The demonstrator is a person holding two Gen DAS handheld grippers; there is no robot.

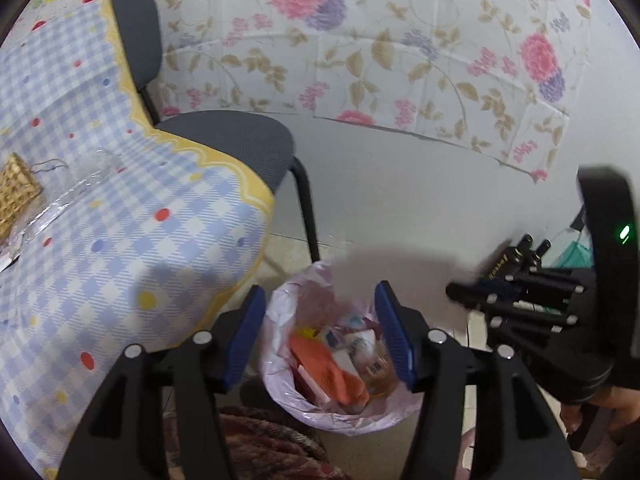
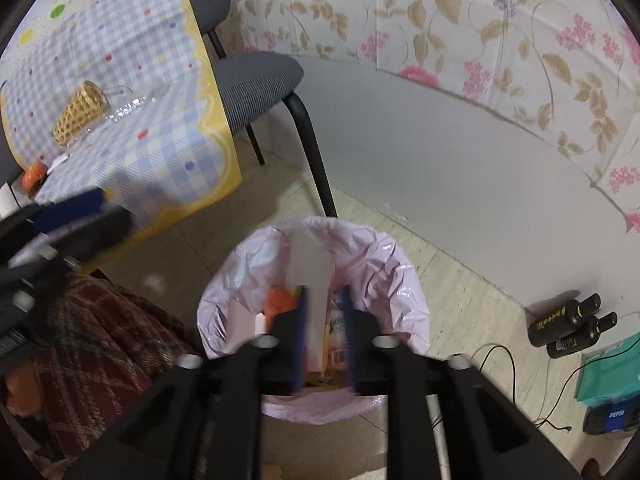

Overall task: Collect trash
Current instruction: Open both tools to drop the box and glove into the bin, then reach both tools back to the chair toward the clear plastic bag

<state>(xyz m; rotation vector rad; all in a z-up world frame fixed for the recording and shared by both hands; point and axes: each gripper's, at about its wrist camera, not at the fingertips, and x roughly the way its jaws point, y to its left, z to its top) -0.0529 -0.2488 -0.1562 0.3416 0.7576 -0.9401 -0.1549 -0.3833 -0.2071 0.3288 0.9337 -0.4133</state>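
Observation:
A bin lined with a pink bag (image 1: 280, 376) (image 2: 384, 264) stands on the floor beside the table. It holds an orange wrapper (image 1: 320, 360) and small printed boxes. My left gripper (image 1: 320, 292) hangs open above the bin with nothing between its blue pads; in the right wrist view it shows at the left edge (image 2: 114, 210). My right gripper (image 2: 324, 292) points down into the bin with its jaws apart. A pale, blurred strip of card (image 2: 310, 268) stands in the gap, with clear space on its right side. From the left wrist the same card (image 1: 400, 268) is a blur in front of the right gripper (image 1: 460, 294).
A table with a blue checked cloth (image 1: 100, 240) carries a wicker basket (image 2: 80, 112) and an orange item (image 2: 34, 174). A grey chair (image 1: 240, 140) stands behind the bin. Two dark bottles (image 2: 568, 320), a teal box (image 2: 608, 372), a Pepsi pack (image 2: 612, 416) and a cable lie on the floor at right. Plaid fabric (image 2: 100, 340) is at lower left.

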